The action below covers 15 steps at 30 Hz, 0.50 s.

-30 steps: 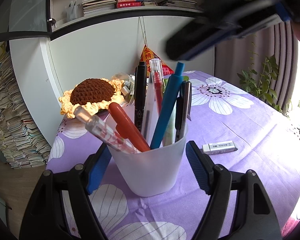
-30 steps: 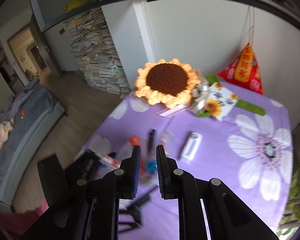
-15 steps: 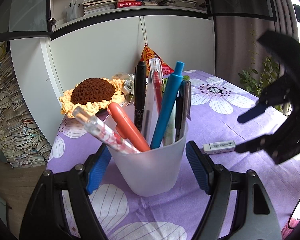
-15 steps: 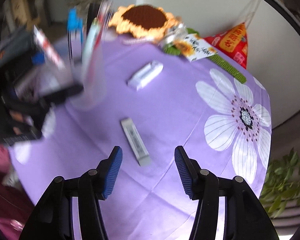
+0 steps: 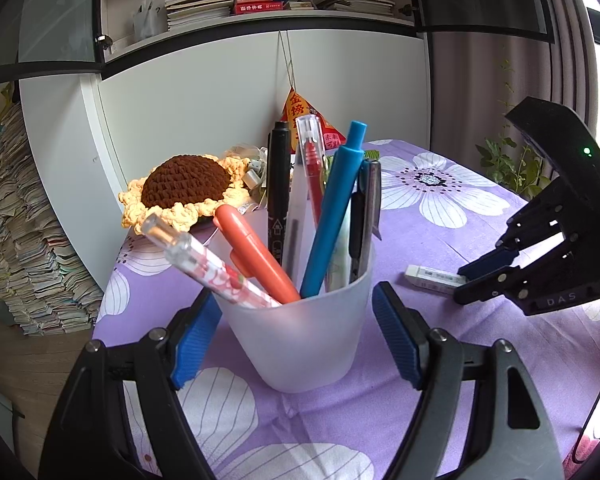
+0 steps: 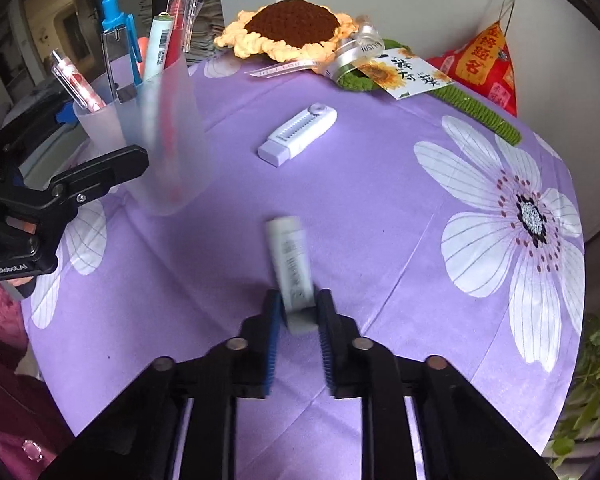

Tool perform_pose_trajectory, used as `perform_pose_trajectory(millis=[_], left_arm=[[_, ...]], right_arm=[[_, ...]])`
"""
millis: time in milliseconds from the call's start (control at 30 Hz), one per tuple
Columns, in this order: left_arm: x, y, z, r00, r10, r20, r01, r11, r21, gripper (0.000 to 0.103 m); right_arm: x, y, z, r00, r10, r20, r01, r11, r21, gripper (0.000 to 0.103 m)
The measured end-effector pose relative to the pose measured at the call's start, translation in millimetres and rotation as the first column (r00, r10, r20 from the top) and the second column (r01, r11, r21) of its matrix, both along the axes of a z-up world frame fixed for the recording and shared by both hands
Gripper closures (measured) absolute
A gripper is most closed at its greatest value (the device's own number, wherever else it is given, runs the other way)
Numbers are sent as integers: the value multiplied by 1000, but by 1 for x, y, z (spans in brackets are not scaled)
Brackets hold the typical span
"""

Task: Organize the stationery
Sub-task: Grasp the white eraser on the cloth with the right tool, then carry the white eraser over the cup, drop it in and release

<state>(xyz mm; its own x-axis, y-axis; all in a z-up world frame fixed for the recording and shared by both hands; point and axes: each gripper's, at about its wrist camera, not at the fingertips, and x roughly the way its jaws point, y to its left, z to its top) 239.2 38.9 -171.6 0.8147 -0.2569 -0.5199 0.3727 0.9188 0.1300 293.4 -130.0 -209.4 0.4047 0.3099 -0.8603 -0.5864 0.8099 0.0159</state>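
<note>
Closing my right gripper (image 6: 298,312) around the near end of the white eraser (image 6: 291,264), I have its blue pads at either side of the sleeve-wrapped block, which lies on the purple flowered tablecloth (image 6: 380,208) and points away from me; the pads look to be touching it, though the picture is blurred there. My left gripper (image 5: 296,332) stands with its jaws around the frosted plastic pen cup (image 5: 300,340), the left pad against the cup's wall and the right pad just beside it, and those jaws are easing apart slightly. In the cup stand a blue pen (image 5: 332,208), an orange pen (image 5: 256,256), a black marker (image 5: 278,184), a clear pen with a red refill (image 5: 312,160) and a clear patterned pen (image 5: 204,260). Farther off on the cloth lies a white correction tape (image 6: 298,134), well apart from the eraser, and at the far edge rests a crocheted sunflower (image 6: 292,28) with a red paper charm (image 6: 484,68) to its right.
</note>
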Motion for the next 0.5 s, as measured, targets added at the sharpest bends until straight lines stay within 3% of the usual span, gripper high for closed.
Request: perform_pose_trajectory(millis=[200, 500], left_arm=[[0, 0, 0, 1000, -1, 1, 1, 1000, 0, 27], [1, -1, 0, 1000, -5, 3, 5, 1000, 1, 27]], right_arm=[[-13, -5, 15, 998, -53, 22, 53, 998, 27, 86], [-28, -5, 91, 993, -47, 105, 24, 977, 213, 86]])
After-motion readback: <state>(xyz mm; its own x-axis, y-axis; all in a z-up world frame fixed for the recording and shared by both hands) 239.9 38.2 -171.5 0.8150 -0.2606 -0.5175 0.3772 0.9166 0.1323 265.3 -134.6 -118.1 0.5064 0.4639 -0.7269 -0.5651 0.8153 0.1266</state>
